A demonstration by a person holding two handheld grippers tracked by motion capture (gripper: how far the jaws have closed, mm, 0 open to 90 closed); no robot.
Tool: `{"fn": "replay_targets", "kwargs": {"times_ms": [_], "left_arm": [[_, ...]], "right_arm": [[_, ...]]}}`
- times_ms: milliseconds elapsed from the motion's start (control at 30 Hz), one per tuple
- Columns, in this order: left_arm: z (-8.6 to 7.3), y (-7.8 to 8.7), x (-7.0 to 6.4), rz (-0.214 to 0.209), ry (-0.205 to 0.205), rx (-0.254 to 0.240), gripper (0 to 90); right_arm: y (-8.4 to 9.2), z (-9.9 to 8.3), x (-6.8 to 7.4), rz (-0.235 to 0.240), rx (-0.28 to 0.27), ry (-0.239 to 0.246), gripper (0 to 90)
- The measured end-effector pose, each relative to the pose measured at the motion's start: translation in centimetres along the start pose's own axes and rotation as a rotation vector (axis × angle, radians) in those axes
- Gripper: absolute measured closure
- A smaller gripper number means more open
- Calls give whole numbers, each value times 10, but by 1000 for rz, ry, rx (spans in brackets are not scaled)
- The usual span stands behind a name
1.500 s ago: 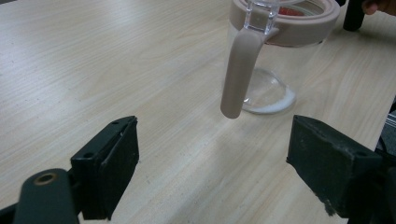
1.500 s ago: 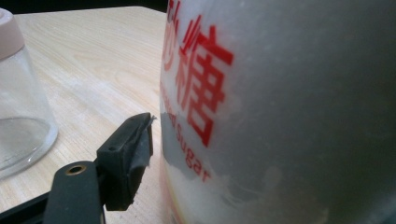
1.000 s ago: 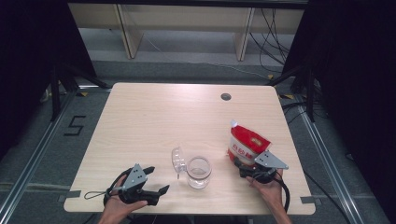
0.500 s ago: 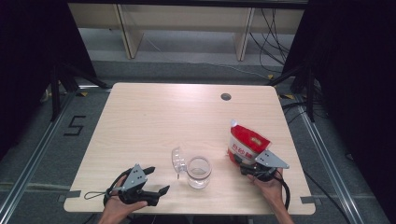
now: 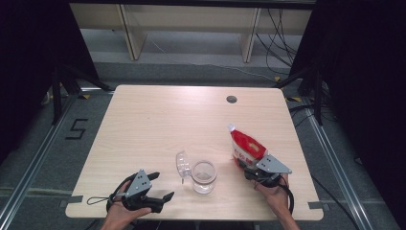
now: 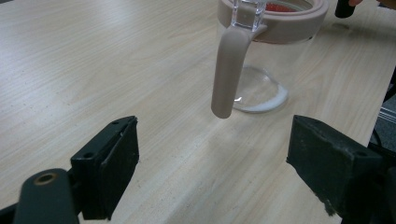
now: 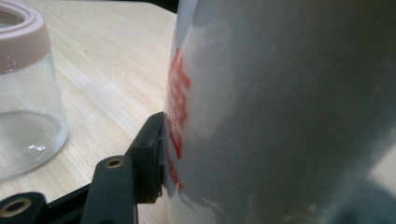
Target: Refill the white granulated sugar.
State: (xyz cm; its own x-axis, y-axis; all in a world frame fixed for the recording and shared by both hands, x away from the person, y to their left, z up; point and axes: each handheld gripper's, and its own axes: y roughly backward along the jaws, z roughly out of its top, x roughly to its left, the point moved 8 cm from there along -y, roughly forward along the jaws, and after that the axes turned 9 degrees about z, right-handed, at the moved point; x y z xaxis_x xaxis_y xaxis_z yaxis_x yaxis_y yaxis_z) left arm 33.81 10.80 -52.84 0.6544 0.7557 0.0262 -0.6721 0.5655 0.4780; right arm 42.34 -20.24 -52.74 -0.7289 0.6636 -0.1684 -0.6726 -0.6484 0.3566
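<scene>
Two grippers work at the near edge of the table (image 5: 158,120). The right gripper (image 5: 250,167) has just been closing its jaws on a red-and-white pouch (image 5: 245,146), which stands tilted near the right edge; the one visible pad (image 7: 152,154) presses the pouch wall, though the other is hidden, so the grip seems firm. The left gripper (image 5: 160,187) rests with jaws wide apart and nothing between them, facing a glass jar (image 5: 204,176) whose lid (image 5: 182,164) is flipped open.
</scene>
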Motion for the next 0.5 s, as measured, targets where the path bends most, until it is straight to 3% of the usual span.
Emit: {"fn": "replay_targets", "kwargs": {"times_ms": [33, 67, 100, 133, 167, 200, 233, 333, 433, 467, 500], "left_arm": [[0, 1, 2, 3, 13, 0, 162], [0, 1, 4, 12, 5, -5, 162], [-1, 0, 4, 12, 32, -1, 162], [-1, 0, 4, 12, 32, -1, 162], [-1, 0, 5, 11, 5, 5, 162], [-1, -1, 3, 9, 21, 4, 162], [-1, 0, 3, 6, 11, 4, 163], [-1, 0, 4, 5, -20, 3, 163], [-2, 0, 5, 15, -20, 6, 162], [-2, 0, 6, 17, -25, 10, 163], [-2, 1, 6, 15, -19, 11, 163]], "right_arm": [[2, 1, 0, -12, 21, 38, 447], [3, 1, 1, -16, 31, 47, 448], [4, 2, 0, -27, 35, 77, 449], [4, 2, 0, -27, 35, 77, 449], [6, 2, 2, -31, 45, 70, 451], [7, 4, 1, -41, 38, 85, 451], [9, 5, 2, -40, 43, 87, 452], [17, 12, 6, -65, 54, 132, 453], [26, 22, 9, -88, 43, 191, 454], [29, 26, 10, -109, 45, 226, 454], [34, 32, 13, -132, 76, 322, 454]]}}
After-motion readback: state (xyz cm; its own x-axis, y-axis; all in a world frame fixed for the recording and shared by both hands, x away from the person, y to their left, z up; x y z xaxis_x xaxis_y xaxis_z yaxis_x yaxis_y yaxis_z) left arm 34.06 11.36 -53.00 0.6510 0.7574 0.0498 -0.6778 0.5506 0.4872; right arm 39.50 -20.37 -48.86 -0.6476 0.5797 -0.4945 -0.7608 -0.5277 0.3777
